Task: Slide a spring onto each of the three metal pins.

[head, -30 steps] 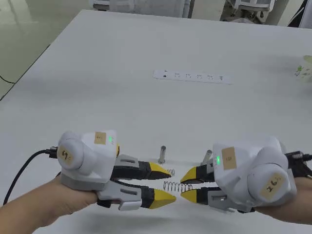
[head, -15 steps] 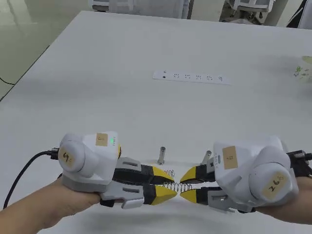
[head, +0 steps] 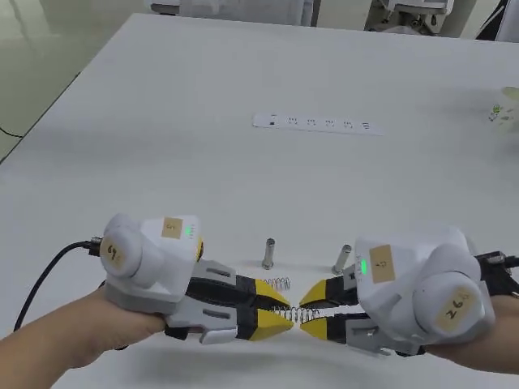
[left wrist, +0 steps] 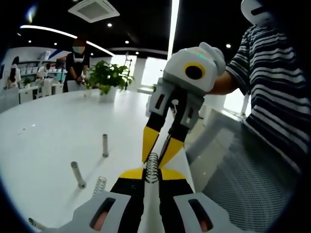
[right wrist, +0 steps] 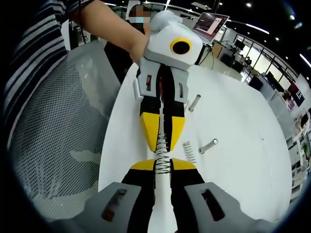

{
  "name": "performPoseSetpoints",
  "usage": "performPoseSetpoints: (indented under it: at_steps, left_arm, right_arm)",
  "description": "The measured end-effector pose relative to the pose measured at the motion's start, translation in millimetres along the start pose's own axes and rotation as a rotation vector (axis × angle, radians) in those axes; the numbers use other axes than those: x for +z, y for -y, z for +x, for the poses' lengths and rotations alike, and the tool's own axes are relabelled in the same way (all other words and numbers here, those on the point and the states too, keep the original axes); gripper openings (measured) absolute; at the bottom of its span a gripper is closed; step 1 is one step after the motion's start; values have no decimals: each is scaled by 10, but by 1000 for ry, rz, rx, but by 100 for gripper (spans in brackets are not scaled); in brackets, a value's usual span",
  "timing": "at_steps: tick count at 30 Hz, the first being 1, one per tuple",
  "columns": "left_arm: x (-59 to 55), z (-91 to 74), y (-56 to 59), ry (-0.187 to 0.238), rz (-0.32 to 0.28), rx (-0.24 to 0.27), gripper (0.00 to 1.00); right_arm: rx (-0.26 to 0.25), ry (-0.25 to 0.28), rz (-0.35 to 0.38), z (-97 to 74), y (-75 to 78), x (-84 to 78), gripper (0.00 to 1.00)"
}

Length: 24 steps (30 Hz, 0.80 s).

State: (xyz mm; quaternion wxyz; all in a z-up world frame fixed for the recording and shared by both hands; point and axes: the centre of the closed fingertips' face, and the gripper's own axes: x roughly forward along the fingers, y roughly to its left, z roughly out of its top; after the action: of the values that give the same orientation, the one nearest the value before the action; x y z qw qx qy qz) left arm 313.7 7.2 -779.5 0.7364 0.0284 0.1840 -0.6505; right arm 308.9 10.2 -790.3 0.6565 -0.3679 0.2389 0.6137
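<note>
A short spring (head: 295, 310) is stretched level between both grippers just above the white table (head: 203, 162). My left gripper (head: 286, 309) is shut on its left end, and my right gripper (head: 305, 310) is shut on its right end. In the left gripper view the spring (left wrist: 152, 167) sits between my own yellow tips, with the right gripper (left wrist: 159, 150) pinching its far end. A second spring (head: 278, 284) lies loose on the table just behind the tips. Two metal pins (head: 268, 253) (head: 342, 258) stand upright beyond it.
A white power strip (head: 316, 124) lies across the middle of the table. A black cable (head: 40, 279) runs off the left gripper toward the table's left edge. A person's striped sleeve (left wrist: 272, 87) is behind the right gripper.
The left gripper, open a second ago, has moved in and shut on the free end of the spring that the right gripper holds. The right gripper has stayed put.
</note>
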Motion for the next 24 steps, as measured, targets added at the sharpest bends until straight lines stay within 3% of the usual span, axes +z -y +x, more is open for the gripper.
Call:
performPoseSetpoints:
  at_steps: [24]
  left_arm:
    - [-12,-8,41,-4,14,-37,2]
  right_arm:
    - [36,24,71,-40,-37,-104,12]
